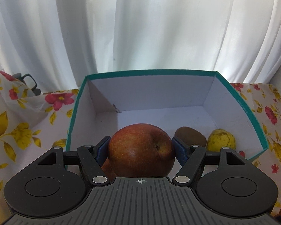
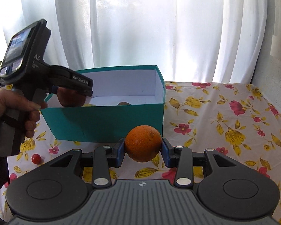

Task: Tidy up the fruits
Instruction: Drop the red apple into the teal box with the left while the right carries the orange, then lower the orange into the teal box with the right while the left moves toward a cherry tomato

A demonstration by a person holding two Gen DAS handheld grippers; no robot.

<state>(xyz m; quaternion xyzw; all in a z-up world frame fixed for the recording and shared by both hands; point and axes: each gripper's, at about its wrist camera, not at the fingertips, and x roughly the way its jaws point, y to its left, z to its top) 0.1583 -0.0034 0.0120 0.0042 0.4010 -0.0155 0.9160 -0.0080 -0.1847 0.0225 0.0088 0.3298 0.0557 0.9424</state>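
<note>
My left gripper (image 1: 141, 146) is shut on a red apple (image 1: 140, 150) and holds it over the near edge of the teal box (image 1: 149, 72). A kiwi (image 1: 190, 136) and a yellow-green pear (image 1: 221, 138) lie inside the box at the right. My right gripper (image 2: 143, 150) is shut on an orange (image 2: 143, 143) and holds it above the floral tablecloth in front of the teal box (image 2: 106, 121). In the right wrist view the left gripper (image 2: 73, 90) holds the apple (image 2: 71, 97) above the box's left side.
A small red cherry tomato (image 2: 36, 158) lies on the tablecloth at the front left. Glasses (image 1: 28, 80) rest behind a plastic bag (image 1: 18, 101) at the far left. White curtains hang behind the table. The tablecloth (image 2: 224, 121) spreads to the right of the box.
</note>
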